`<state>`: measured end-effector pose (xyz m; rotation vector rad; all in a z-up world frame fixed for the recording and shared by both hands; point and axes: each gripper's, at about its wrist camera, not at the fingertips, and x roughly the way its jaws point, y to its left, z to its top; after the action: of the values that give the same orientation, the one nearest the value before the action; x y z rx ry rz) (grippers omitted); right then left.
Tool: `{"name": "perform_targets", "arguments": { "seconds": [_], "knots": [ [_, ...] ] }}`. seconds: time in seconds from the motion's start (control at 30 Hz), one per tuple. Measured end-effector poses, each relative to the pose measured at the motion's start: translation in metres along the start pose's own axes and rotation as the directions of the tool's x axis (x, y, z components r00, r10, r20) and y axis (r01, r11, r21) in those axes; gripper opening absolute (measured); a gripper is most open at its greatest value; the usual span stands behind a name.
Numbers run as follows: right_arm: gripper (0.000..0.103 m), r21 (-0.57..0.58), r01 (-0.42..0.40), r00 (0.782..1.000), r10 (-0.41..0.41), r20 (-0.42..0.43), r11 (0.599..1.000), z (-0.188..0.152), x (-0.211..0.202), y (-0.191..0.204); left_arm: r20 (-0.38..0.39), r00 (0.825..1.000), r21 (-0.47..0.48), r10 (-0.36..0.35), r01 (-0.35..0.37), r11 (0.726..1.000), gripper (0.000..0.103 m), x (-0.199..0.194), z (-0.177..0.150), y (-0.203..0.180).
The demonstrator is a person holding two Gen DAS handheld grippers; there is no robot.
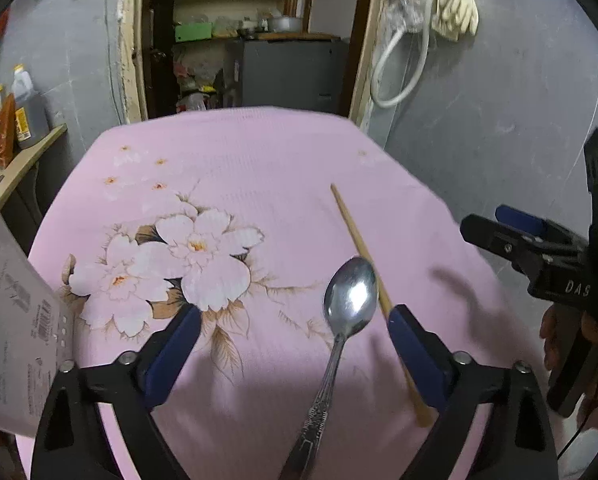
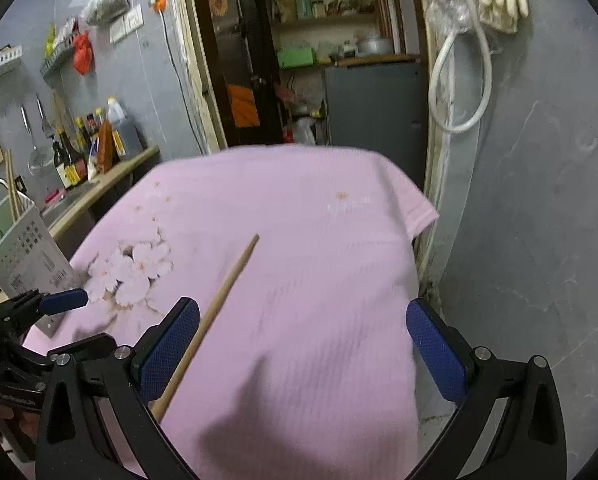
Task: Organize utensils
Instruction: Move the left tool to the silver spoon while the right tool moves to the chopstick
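Observation:
A metal spoon (image 1: 349, 296) lies on the pink flowered cloth (image 1: 259, 168), bowl pointing away, between the jaws of my left gripper (image 1: 295, 320), which is open and empty just above it. A wooden chopstick (image 1: 359, 244) lies beside the spoon, passing under the gripper's right finger. In the right wrist view the chopstick (image 2: 227, 288) lies by the left finger of my right gripper (image 2: 303, 320), which is open and empty over the cloth (image 2: 319, 240). The right gripper also shows in the left wrist view (image 1: 499, 228), at the right.
A grey printed cardboard box (image 1: 11, 312) stands at the cloth's left edge; it also shows in the right wrist view (image 2: 31, 256). A counter with bottles (image 2: 83, 148) is at the left. An open doorway with shelves (image 1: 251, 32) is behind the table. A grey wall is at the right.

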<state>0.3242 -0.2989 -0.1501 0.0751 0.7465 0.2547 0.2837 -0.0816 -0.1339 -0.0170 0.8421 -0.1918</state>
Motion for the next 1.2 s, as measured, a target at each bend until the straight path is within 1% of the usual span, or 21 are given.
{"name": "perform_targets", "arguments": {
  "seconds": [0.07, 0.13, 0.3, 0.53, 0.8, 0.9, 1.07, 1.2],
  "knots": [
    [0.102, 0.001, -0.007, 1.0, 0.007, -0.024, 1.0, -0.002, 0.008, 0.001, -0.02, 1.0, 0.016, 0.01, -0.01, 1.0, 0.084, 0.006, 0.0, -0.001],
    [0.102, -0.007, -0.008, 0.999, 0.008, -0.052, 1.0, -0.003, 0.016, 0.002, -0.035, 0.999, 0.025, 0.01, -0.009, 1.0, 0.083, 0.012, 0.0, -0.002],
    [0.102, -0.032, -0.017, 0.994, 0.014, -0.112, 0.999, -0.001, 0.034, 0.009, -0.065, 0.998, 0.048, -0.015, 0.018, 0.999, 0.079, 0.02, -0.001, -0.005],
    [0.101, -0.079, -0.042, 0.984, 0.028, -0.174, 0.996, 0.008, 0.057, 0.022, -0.1, 0.995, 0.037, -0.002, 0.006, 0.999, 0.076, 0.023, -0.009, 0.0],
    [0.1, -0.134, -0.042, 0.976, 0.012, -0.217, 0.99, 0.017, 0.081, 0.046, -0.095, 0.995, 0.059, 0.01, -0.005, 0.998, 0.075, 0.019, -0.014, -0.003],
    [0.093, -0.151, -0.03, 0.969, -0.008, -0.245, 0.988, 0.015, 0.089, 0.053, -0.091, 0.996, 0.066, 0.017, -0.011, 0.998, 0.074, 0.019, -0.017, -0.004],
    [0.093, -0.16, -0.023, 0.963, -0.021, -0.267, 0.987, 0.014, 0.093, 0.055, -0.087, 0.996, 0.09, 0.033, -0.025, 0.996, 0.069, 0.017, -0.018, -0.004],
    [0.093, -0.18, -0.001, 0.954, -0.053, -0.294, 0.984, 0.017, 0.099, 0.056, -0.086, 0.996, 0.095, 0.037, -0.029, 0.995, 0.069, 0.015, -0.02, -0.005]
  ]
}}
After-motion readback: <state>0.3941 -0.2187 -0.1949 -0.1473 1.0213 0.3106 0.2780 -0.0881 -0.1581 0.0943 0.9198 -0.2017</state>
